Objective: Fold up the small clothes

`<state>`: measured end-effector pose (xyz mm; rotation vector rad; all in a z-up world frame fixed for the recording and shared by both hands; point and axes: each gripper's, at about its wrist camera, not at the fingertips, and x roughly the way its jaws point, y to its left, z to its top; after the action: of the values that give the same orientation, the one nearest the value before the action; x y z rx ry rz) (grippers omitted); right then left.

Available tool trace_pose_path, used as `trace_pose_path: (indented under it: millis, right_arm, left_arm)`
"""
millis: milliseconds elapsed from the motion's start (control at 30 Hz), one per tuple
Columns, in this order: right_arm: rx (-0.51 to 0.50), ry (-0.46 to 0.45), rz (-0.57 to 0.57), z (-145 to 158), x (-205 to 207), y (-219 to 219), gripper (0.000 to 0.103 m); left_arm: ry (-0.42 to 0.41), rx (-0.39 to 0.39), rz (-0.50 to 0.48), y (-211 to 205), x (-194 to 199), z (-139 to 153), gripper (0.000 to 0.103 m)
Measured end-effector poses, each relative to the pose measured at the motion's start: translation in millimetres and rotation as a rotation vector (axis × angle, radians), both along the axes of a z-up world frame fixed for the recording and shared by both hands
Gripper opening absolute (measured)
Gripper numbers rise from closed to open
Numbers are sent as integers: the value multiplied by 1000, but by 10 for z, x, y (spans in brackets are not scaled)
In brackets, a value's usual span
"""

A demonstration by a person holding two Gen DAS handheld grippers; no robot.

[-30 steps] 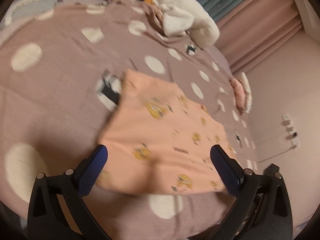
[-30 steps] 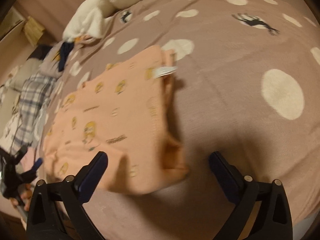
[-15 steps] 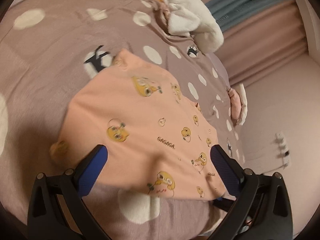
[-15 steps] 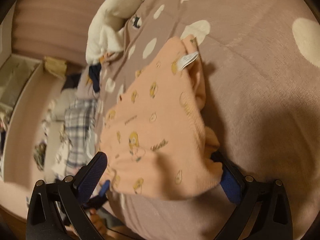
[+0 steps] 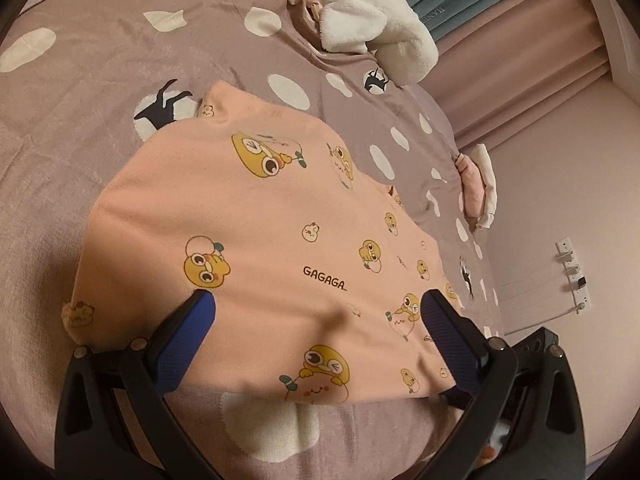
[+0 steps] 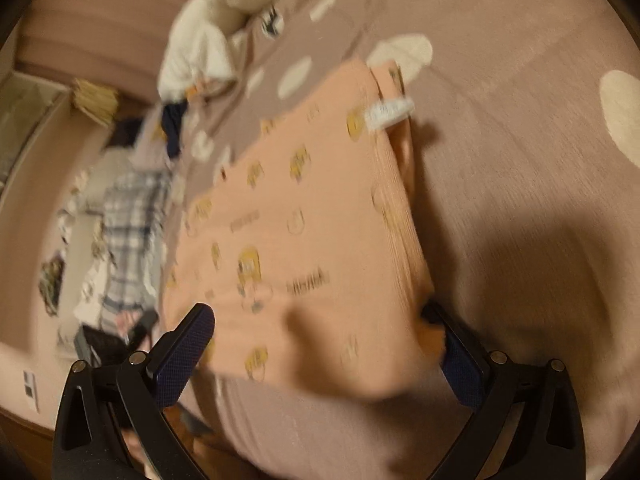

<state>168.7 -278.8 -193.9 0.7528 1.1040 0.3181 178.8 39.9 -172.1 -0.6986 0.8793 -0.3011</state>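
The peach garment (image 5: 280, 248) is lying on the dotted bedspread (image 5: 100, 92), spanning between both spread grippers: left gripper (image 5: 316, 320), right gripper (image 6: 320, 332).

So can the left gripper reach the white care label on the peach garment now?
Probably not directly: the left gripper straddles the peach garment at one edge, while the white care label sits at its far end.

Pink wall (image 5: 560, 168), pleated curtains (image 5: 520, 40) (warm light).

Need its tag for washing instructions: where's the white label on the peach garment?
Right wrist view: the white label sticks out at the peach garment's far right edge, near a cream dot.
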Motion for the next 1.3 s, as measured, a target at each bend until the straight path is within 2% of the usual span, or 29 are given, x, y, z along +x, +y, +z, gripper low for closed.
trace_pose_path:
  millis: [100, 200, 267, 400, 533, 667, 767, 833, 933, 1133, 1200, 1300]
  right_arm:
    - [18, 72, 29, -2, -101, -17, 102]
    - [51, 84, 14, -45, -165, -33, 102]
    - [46, 60, 6, -38, -163, -24, 102]
    - [78, -43, -78, -81, -99, -126, 102]
    - [155, -82, -116, -117, -65, -228, 102]
    - [158, -119, -124, -107, -72, -214, 102]
    - [93, -136, -123, -72, -66, -145, 83]
    - [26, -133, -111, -65, -36, -100, 62]
    - [-45, -117, -127, -66, 2, -116, 38]
    - [-55, -133, -129, -47, 34, -123, 23]
    - [-71, -145, -129, -18, 20, -91, 23]
    - [-34, -151, -138, 29, 17, -82, 22]
  left_arm:
    - [-1, 8, -15, -12, 2, -6, 103]
    - [-5, 33, -13, -45, -13, -20, 103]
    - [-12, 57, -14, -78, -24, -11, 103]
    - [-13, 89, -10, -131, -18, -13, 103]
    - [2, 70, -2, -106, 12, -50, 103]
    - [5, 41, 2, -70, 7, -56, 103]
    - [4, 48, -3, -89, -12, -44, 103]
    - [3, 55, -8, -99, -21, -31, 103]
    - [9, 44, -13, -78, -27, -21, 103]
    - [38, -74, -2, 155, -16, 7, 103]
    - [31, -90, 13, 243, -34, 45, 103]
    - [21, -74, 35, 384, -51, 116, 103]
